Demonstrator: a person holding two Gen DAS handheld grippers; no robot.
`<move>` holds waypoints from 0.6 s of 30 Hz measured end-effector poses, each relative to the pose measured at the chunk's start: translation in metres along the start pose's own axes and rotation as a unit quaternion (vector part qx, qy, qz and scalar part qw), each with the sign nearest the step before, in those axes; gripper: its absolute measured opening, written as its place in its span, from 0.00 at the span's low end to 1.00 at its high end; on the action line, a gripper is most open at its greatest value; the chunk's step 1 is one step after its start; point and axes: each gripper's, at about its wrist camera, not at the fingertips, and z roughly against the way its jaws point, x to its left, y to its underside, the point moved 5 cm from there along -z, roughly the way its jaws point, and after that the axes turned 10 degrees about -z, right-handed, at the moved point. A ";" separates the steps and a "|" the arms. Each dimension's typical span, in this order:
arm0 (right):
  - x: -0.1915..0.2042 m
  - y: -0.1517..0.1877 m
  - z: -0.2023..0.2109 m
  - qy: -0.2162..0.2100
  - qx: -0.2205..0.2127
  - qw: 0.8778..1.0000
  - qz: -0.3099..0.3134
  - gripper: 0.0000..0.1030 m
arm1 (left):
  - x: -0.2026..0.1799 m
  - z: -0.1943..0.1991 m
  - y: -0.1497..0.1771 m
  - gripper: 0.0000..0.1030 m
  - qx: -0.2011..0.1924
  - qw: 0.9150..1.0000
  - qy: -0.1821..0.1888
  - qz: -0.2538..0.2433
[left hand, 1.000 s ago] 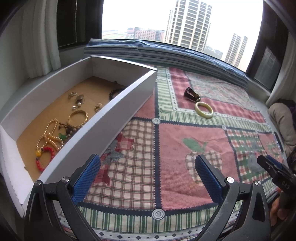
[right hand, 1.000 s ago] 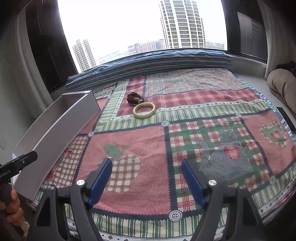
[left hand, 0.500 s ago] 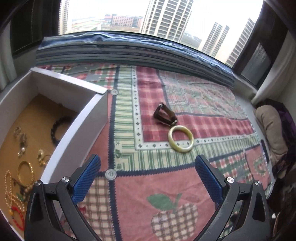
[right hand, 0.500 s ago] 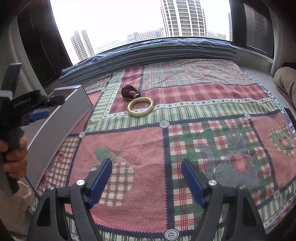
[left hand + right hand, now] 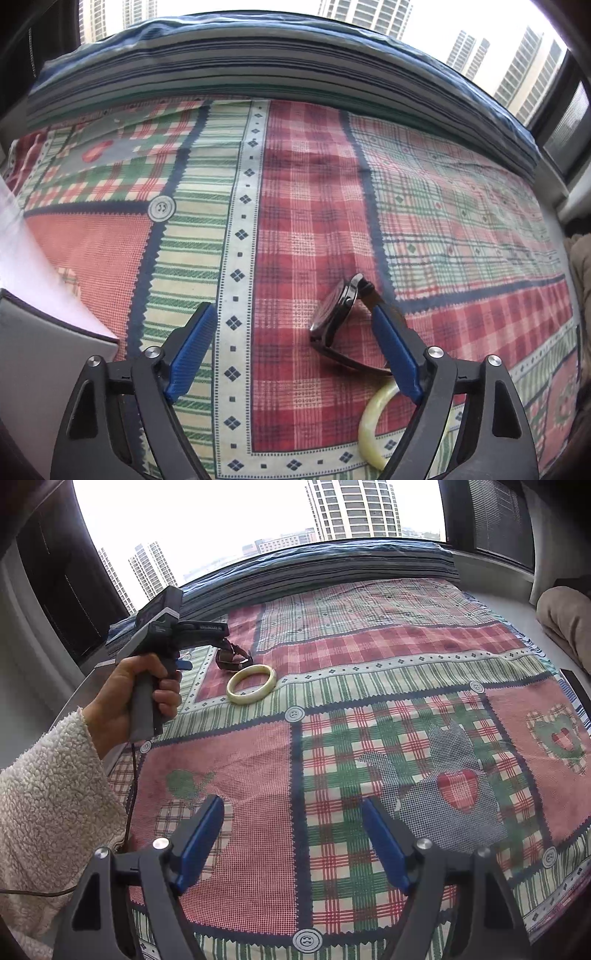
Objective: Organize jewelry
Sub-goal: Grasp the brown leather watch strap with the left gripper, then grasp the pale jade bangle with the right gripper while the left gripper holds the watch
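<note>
Left gripper (image 5: pixel 291 325) tips down over the quilt (image 5: pixel 295 192), jaws wide but closing; the watch (image 5: pixel 338 314) stands on edge between them, hard by the right pad (image 5: pixel 395 354), no squeeze visible, so nothing is held; the bangle (image 5: pixel 373 428) lies flat on the quilt at five o'clock from the watch, partly under that same finger; the box (image 5: pixel 55 354) corner shows at eight o'clock. In the right wrist view a hand (image 5: pixel 129 698) grips the left tool above watch and bangle at eleven o'clock; right gripper (image 5: pixel 293 827) hangs unclenched over the quilt, nothing between its pads.
</note>
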 end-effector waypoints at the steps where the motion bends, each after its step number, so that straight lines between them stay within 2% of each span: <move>1: -0.002 0.000 -0.001 0.000 0.002 1.000 -0.002 0.76 | -0.001 -0.003 0.001 0.78 0.001 1.000 -0.004 -0.003; 3: -0.004 0.000 -0.003 -0.001 0.005 1.000 -0.004 0.76 | -0.003 -0.009 0.003 0.71 0.004 1.000 -0.010 -0.011; 6: -0.002 -0.002 -0.005 -0.003 0.006 1.000 -0.001 0.76 | -0.006 -0.013 0.002 0.49 -0.006 0.999 -0.022 -0.034; 7: -0.001 -0.003 -0.005 -0.004 0.006 1.000 0.000 0.76 | -0.009 -0.013 0.002 0.24 -0.011 0.999 -0.015 -0.041; 8: 0.001 -0.004 -0.005 -0.006 0.006 1.000 0.002 0.76 | -0.010 -0.013 0.002 0.10 -0.011 0.999 -0.013 -0.047; 13: 0.011 -0.016 -0.004 -0.038 0.026 0.999 0.007 0.76 | -0.001 0.014 0.019 0.08 -0.015 0.999 0.005 -0.044; 18: 0.020 -0.059 -0.015 -0.099 0.085 0.991 -0.022 0.76 | 0.019 0.063 0.060 0.08 -0.007 0.999 0.013 -0.042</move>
